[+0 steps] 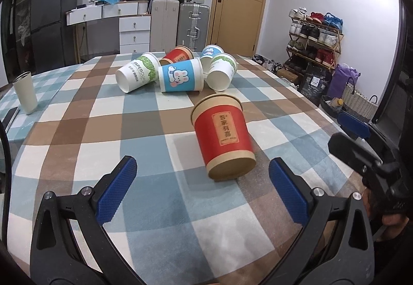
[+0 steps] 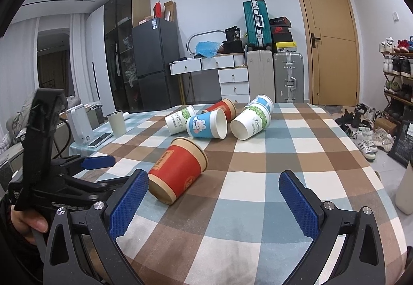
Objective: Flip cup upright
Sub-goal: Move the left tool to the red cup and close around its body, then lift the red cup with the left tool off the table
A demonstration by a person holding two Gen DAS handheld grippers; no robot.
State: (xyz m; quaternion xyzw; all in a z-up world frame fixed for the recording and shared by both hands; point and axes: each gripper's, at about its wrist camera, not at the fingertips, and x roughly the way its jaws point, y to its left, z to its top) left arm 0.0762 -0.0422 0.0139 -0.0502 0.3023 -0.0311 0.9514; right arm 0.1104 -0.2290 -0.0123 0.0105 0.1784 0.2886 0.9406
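A red paper cup (image 1: 223,134) lies tipped on the checked tablecloth (image 1: 144,135), its base toward me and its mouth away. My left gripper (image 1: 202,168) is open and empty, with the cup's base just ahead between the fingers. In the right wrist view the same red cup (image 2: 178,168) lies beside my left blue pad (image 2: 129,203). My right gripper (image 2: 214,181) is open and empty. The other gripper shows at the left of this view (image 2: 98,162) and at the right of the left wrist view (image 1: 353,125).
Several more paper cups lie on their sides in a cluster at the far end: a blue rabbit cup (image 1: 180,75), white green-leaf cups (image 1: 136,72), another red cup (image 1: 178,54). A pale tumbler (image 1: 25,92) stands at the left edge. Phone (image 2: 100,140) and white box (image 2: 78,125) beside it.
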